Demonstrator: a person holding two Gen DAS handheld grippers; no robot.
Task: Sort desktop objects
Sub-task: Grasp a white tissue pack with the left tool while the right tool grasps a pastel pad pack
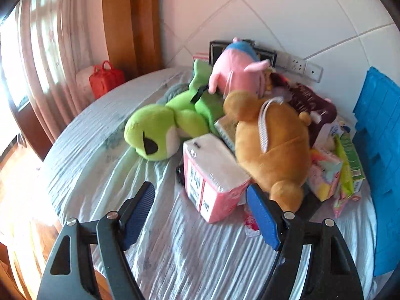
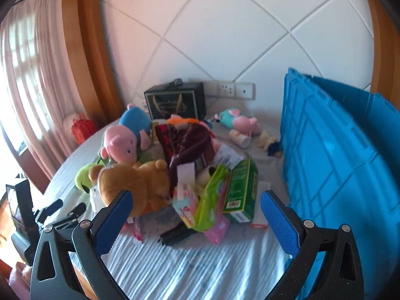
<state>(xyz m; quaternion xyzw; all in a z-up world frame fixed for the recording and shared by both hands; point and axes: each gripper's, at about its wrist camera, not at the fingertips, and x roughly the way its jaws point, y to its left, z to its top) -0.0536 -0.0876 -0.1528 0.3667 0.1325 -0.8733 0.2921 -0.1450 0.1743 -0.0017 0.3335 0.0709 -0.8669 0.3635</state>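
The pile of toys and packets (image 2: 175, 170) is sitting heaped on the striped cloth (image 2: 200, 262) that is covering the table, and by the look of it the sorting is hardly starting. In the left wrist view the green frog (image 1: 160, 132), the brown bear (image 1: 272, 150), the pink pig (image 1: 235, 72) and the tissue pack (image 1: 212, 175) are all lying jumbled against one another. The right wrist view is showing the green box (image 2: 241, 190), a dark red cloth (image 2: 190, 145) and bright wrappers mixed into the same heap. The blue crate (image 2: 337, 162) is standing just right of the pile; its inside is hidden, so whether anything is already in it cannot be told. A smaller pig toy (image 2: 240, 121) and a few small bits are lying apart near the back wall.

The left gripper (image 1: 202, 215) is hanging wide open over the cloth, just short of the tissue pack, holding nothing. The right gripper (image 2: 195, 221) is also gaping open and empty, facing the wrappers and green box. Nearly everything is still waiting to be picked out and placed.
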